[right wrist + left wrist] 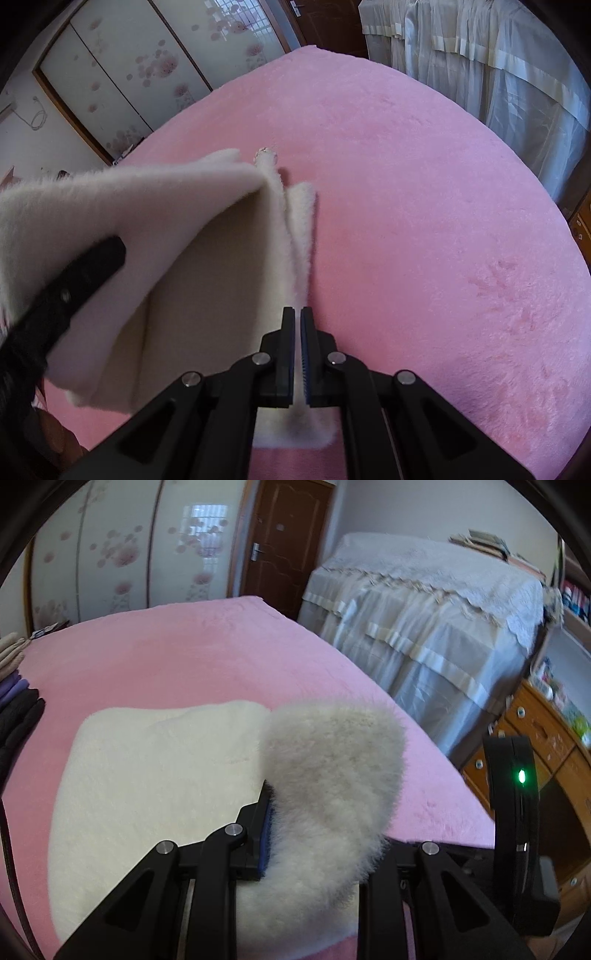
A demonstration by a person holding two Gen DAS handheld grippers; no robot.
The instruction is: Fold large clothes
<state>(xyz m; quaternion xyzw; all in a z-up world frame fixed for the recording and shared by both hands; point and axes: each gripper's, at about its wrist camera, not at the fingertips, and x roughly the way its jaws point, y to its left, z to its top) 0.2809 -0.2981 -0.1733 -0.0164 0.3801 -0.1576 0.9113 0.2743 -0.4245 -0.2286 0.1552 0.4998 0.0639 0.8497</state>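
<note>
Gripping cream fleece [177,229], both claws clamped, pink bedspread [406,221] beneath, dark clothes stack [18,716] nearby

My left gripper [314,834] pinches the fluffy white garment [155,775], lifting its near edge above the pink bed [221,646].

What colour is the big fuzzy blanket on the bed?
Pink bed cover, clearest in the right wrist view.

My jaws: black w/ blue pads. Fluffy garment [147,782] is cream-white, plain, no print. Bed blanket [184,657] pink, plain. Far wardrobe doors [110,554] pale w/ pink flower pattern. Door [284,542] dark brown. Cover on the right [424,602] grey-white w/ cream bands. Folded stack far left [18,686]: beige, purple, black.
</note>
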